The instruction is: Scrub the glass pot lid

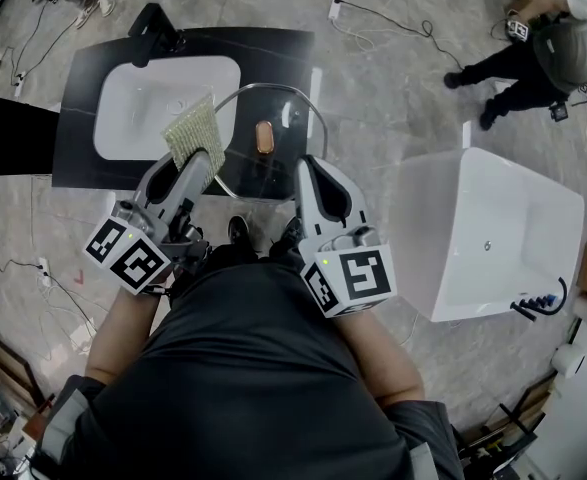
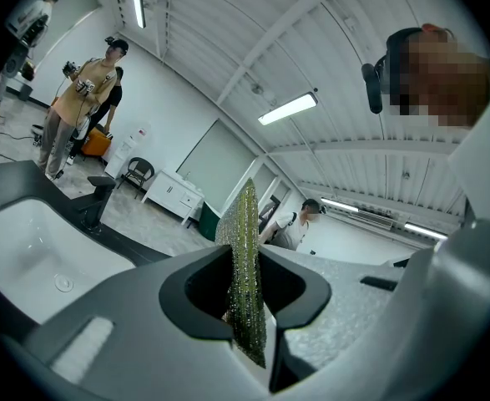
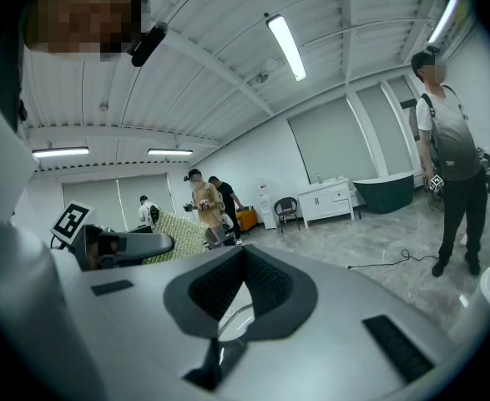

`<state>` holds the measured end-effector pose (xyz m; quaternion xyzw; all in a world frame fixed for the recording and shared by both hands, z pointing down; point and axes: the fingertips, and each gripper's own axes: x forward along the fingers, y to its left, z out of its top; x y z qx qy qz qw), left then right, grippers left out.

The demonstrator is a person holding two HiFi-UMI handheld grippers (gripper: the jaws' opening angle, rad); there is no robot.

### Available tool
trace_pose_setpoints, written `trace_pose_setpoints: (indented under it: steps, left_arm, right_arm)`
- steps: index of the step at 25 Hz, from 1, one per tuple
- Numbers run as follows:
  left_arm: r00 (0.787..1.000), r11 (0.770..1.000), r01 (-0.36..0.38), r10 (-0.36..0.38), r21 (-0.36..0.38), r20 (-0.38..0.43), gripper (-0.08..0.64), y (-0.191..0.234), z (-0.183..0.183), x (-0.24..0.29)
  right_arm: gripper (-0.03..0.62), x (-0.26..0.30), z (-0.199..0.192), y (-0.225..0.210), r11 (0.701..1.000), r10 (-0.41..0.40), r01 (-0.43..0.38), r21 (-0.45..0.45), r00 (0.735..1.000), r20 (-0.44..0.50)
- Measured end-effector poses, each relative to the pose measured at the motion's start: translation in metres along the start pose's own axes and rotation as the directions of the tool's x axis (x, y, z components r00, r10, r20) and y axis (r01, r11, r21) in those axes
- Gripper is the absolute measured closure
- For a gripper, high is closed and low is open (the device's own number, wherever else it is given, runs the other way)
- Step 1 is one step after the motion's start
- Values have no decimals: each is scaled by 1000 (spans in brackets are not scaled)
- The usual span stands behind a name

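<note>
While the left tongs [image 1: 202, 167] clamp one scouring pad [image 1: 192, 131], the right tongs [image 1: 309, 167] pinch one glass lid [image 1: 257, 164] at its rim.

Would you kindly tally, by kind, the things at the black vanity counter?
Round glass pot lid with copper knob: 1
Yellow-green mesh scrubbing pad: 1
White sink basin: 1
Black faucet: 1
Grey handheld grippers: 2
Total: 6

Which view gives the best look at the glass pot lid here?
The head view: the glass pot lid shows its rim arc and brown knob. The right gripper view catches only a sliver of rim, held in the right gripper. The left gripper view shows none of it.
</note>
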<state>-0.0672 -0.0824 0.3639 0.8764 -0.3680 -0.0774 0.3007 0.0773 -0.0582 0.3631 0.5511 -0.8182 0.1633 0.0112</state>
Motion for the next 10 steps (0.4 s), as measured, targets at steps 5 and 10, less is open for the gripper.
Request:
trace_pose_setpoints:
  steps: [5, 10]
  left_arm:
    - [1000, 1000, -2, 2, 0, 4, 488, 2, 2, -1]
    - [999, 1000, -26, 26, 14, 33, 488, 13, 15, -7]
  right_arm:
    - [586, 1, 0, 1, 1000, -3, 3, 0, 1000, 1]
    - [586, 0, -2, 2, 1000, -3, 3, 4, 1000, 3]
